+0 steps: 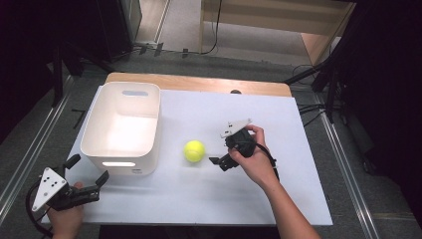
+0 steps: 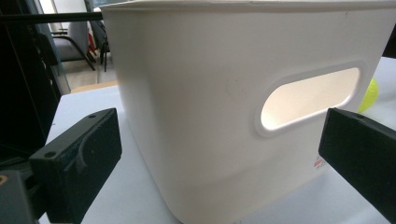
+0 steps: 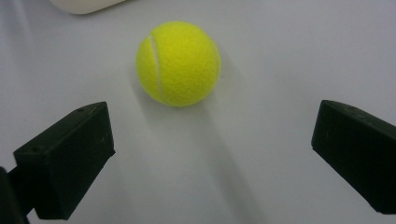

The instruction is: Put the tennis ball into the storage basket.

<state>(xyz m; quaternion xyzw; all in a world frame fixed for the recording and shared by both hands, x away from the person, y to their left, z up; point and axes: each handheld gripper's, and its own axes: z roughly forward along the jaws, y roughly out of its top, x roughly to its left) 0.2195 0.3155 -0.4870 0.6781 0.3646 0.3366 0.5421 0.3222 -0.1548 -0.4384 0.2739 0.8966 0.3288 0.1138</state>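
Two open grippers, one ball lying free on the tabletop

One white sheet covers the tabletop (image 1: pixel 209 199), with a strip of bare wood showing along its far edge. Around it lies grey floor, with dark stands and cables at both sides and a pale wooden frame beyond. A white tub (image 1: pixel 122 127) with slotted handles stands on the sheet.

The right gripper (image 1: pixel 215 147) is held low over the sheet in the person's right hand (image 1: pixel 254 157), forearm coming in from the near edge, grey plate on top. Its jaws stand wide apart and hold nothing. The tennis ball (image 3: pixel 178 63) rests on the sheet just ahead of these jaws, roughly midway between their lines and a little toward the left one in the right gripper view, not touching either. The tub's corner shows beyond the ball.

The left gripper (image 1: pixel 88 172) sits at the near corner of the sheet in the left hand (image 1: pixel 67 219), pointing at the tub. Its jaws are also spread and empty; the tub's near wall and handle slot rise close in front of them, between the two jaws, with the ball peeking past the tub's edge by the right jaw.
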